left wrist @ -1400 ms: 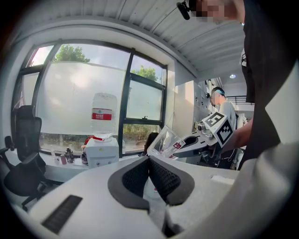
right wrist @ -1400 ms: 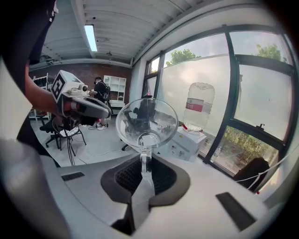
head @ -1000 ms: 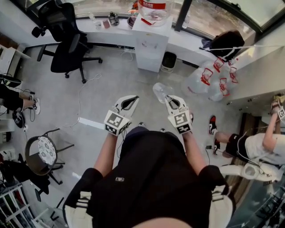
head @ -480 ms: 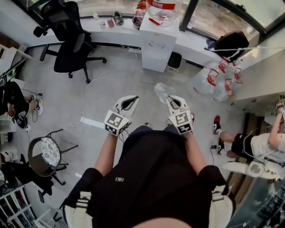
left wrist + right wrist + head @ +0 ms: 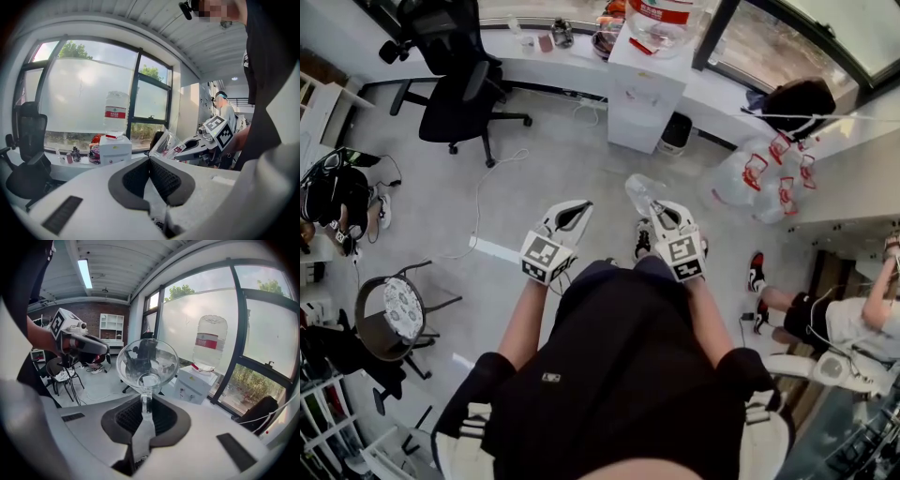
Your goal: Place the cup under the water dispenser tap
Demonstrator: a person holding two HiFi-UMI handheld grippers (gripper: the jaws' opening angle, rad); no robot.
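Observation:
My right gripper [image 5: 661,214] is shut on the rim of a clear plastic cup [image 5: 641,194], held over the floor at waist height. In the right gripper view the cup [image 5: 147,364] lies on its side, its mouth facing away, its rim pinched between the pads [image 5: 146,401]. The white water dispenser [image 5: 645,98] with a large bottle [image 5: 661,19] on top stands ahead by the window, well apart from the cup. It also shows as the dispenser [image 5: 196,383] and dispenser [image 5: 115,149]. My left gripper [image 5: 565,217] is shut and holds nothing, its jaw tips [image 5: 149,159] together.
A black office chair [image 5: 455,75] stands at the left of the dispenser, a black bin [image 5: 677,131] at its right. Several empty water jugs [image 5: 759,173] lie at the right. A round stool [image 5: 394,314] and floor cables [image 5: 478,225] are on the left. A seated person [image 5: 853,319] is at the right.
The person has stepped across the floor, so the dispenser and chair have shifted right in the head view. Both grippers keep their pose; the cup stays held.

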